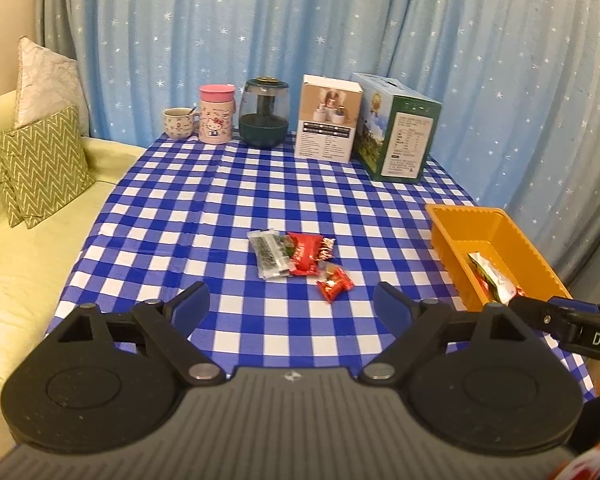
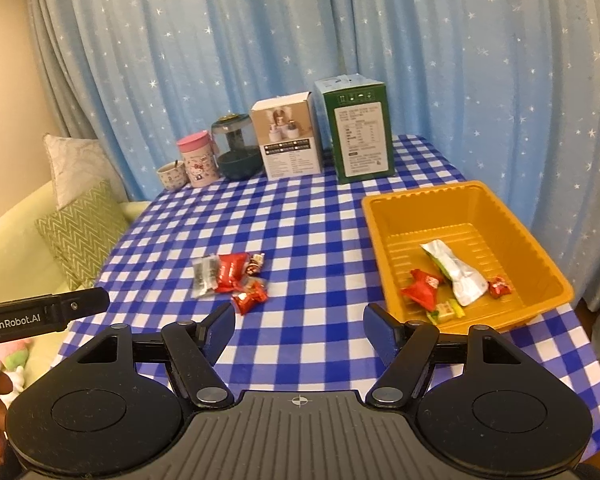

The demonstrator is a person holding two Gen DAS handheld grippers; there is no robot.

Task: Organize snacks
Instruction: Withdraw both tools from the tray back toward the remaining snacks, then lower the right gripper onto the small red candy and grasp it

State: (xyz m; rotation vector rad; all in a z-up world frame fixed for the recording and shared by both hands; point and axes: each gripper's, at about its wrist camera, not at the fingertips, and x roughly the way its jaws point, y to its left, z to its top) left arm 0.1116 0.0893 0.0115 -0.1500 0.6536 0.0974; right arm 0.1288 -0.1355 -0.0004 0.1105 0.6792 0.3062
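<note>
Snacks [image 1: 296, 258] are still lying in a small pile mid-table, left of the orange bin [image 2: 384, 216]. I am holding both the left gripper [image 1: 292, 304] and right gripper [image 2: 300, 326] spread wide with nothing in them, so I am thinking one should come down over just one red candy [image 1: 334, 285], at the pile's near edge, and pinch it.

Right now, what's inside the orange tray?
In the orange tray lie a silver pouch, a big red packet, a small red candy and a yellow-green candy. Whatever lies under the pouch is hidden.
</note>
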